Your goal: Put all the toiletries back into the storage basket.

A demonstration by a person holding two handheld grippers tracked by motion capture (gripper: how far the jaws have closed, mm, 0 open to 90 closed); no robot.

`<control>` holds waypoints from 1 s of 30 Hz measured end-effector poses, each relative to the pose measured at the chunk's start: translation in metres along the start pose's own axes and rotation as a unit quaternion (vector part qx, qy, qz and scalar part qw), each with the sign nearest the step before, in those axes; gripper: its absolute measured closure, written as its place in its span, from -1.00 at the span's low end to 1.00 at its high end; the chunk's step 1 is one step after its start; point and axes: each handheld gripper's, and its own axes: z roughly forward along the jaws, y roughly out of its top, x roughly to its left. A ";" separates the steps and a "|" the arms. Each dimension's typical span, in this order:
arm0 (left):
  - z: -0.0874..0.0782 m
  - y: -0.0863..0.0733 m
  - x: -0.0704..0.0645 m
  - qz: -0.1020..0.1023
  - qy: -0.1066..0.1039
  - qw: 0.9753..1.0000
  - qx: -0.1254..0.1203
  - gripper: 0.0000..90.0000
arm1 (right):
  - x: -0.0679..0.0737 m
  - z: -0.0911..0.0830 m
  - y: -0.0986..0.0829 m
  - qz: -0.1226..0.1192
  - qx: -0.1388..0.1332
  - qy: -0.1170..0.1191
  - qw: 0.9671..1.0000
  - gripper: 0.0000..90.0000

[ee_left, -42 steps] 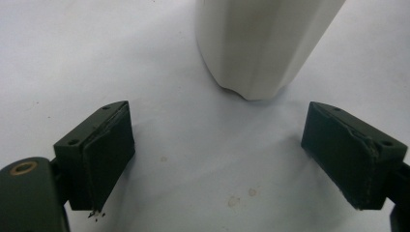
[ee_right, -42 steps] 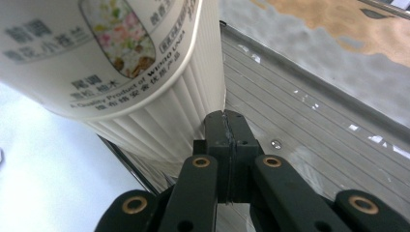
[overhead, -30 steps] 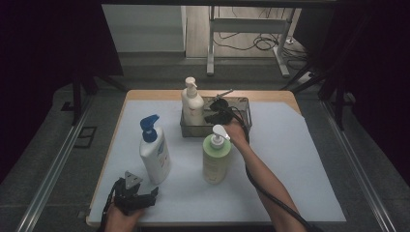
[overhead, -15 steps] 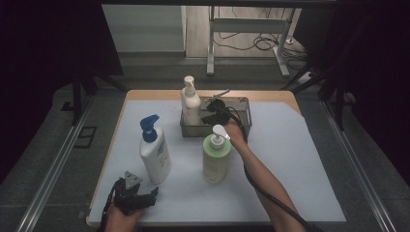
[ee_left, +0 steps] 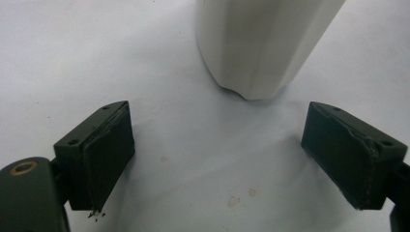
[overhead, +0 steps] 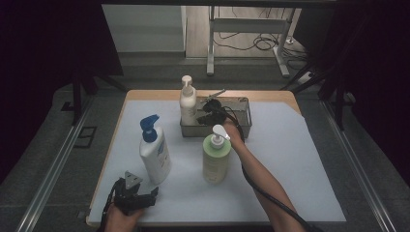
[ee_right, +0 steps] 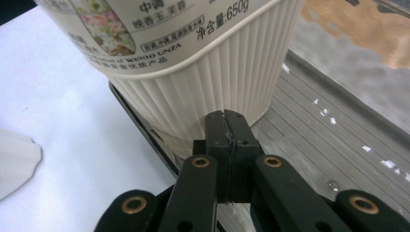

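A cream pump bottle (overhead: 187, 100) stands in the left end of a metal tray (overhead: 241, 121) at the back of the table. My right gripper (overhead: 205, 112) is inside the tray right beside that bottle. In the right gripper view the jaws (ee_right: 227, 121) are shut with nothing between them, tips against the bottle's ribbed base (ee_right: 208, 82). A white bottle with a blue pump (overhead: 153, 151) stands front left. My left gripper (overhead: 145, 194) rests just in front of it, open (ee_left: 220, 116), facing the bottle's base (ee_left: 256, 43). A green pump bottle (overhead: 215, 158) stands mid-table.
A white sheet (overhead: 300, 164) covers the wooden table; the person's right forearm (overhead: 261, 179) crosses it behind the green bottle. The tray floor (ee_right: 333, 145) to the right of the cream bottle is bare. Dark floor and rails surround the table.
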 end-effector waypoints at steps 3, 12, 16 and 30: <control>0.000 0.000 0.000 0.000 0.000 1.000 0.000 -0.75 | 0.000 0.000 0.001 0.000 -0.001 -0.002 1.000 0.99; 0.000 0.000 0.000 0.000 0.000 1.000 0.000 -0.75 | 0.000 0.001 0.001 0.004 -0.002 -0.004 1.000 0.99; 0.000 0.000 0.000 0.000 0.000 1.000 0.000 -0.75 | 0.001 0.001 0.001 0.005 0.003 -0.005 1.000 0.98; 0.000 0.000 0.000 0.000 -0.001 1.000 -0.001 -0.75 | 0.001 -0.020 -0.001 0.001 -0.012 0.000 1.000 0.79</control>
